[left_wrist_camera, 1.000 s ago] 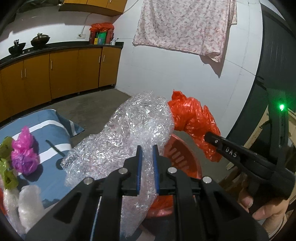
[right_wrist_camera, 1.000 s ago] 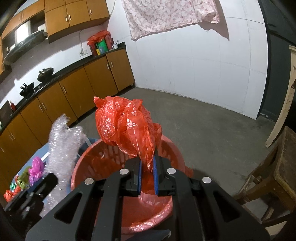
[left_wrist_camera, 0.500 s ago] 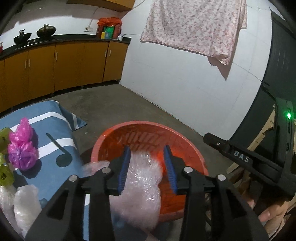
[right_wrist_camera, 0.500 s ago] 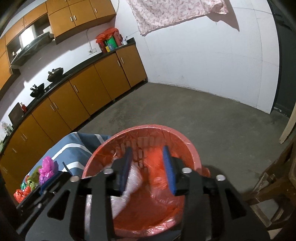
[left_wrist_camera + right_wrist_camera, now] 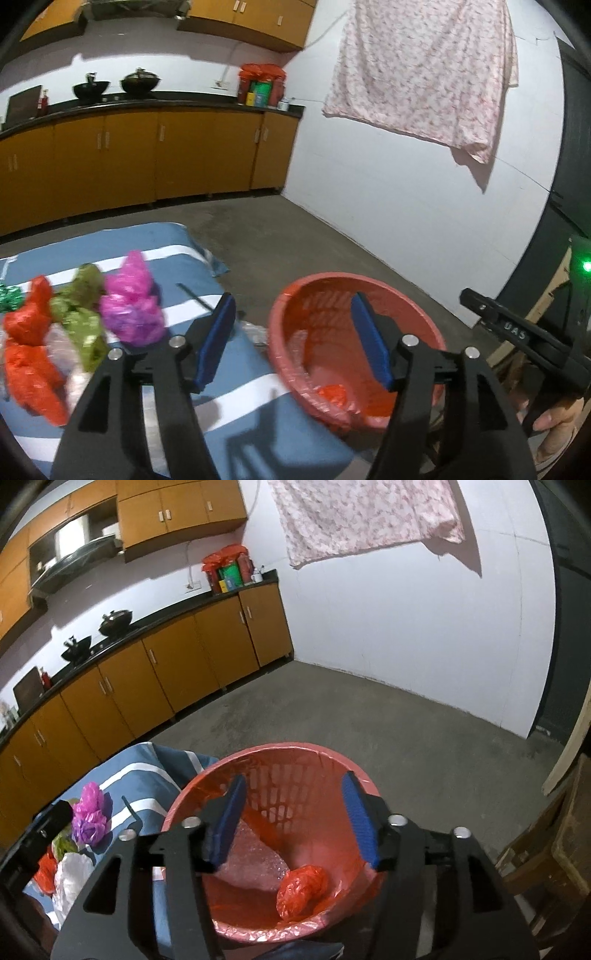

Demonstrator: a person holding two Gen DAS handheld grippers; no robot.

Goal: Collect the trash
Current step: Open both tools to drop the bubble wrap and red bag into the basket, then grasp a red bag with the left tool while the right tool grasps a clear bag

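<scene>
A red basket (image 5: 325,291) (image 5: 280,753) lined with a red bag stands at the right end of a blue striped cloth (image 5: 155,243). Inside it lie a crumpled red bag (image 5: 302,889) (image 5: 332,394) and clear bubble wrap (image 5: 255,864). My left gripper (image 5: 293,336) is open and empty above the basket's left rim. My right gripper (image 5: 291,821) is open and empty over the basket. On the cloth lie a pink bag (image 5: 131,306) (image 5: 90,814), a green bag (image 5: 79,314), red bags (image 5: 27,343) and a white bag (image 5: 72,877).
Orange kitchen cabinets (image 5: 147,162) with woks on the counter run along the back. A floral cloth (image 5: 421,70) hangs on the white wall. A wooden chair (image 5: 554,853) stands right of the basket. Bare concrete floor (image 5: 369,720) lies beyond.
Both grippers opened and let go: the bubble wrap and the red bag dropped into the basket. The left gripper has swung left, bringing the pile of bags on the cloth into view.
</scene>
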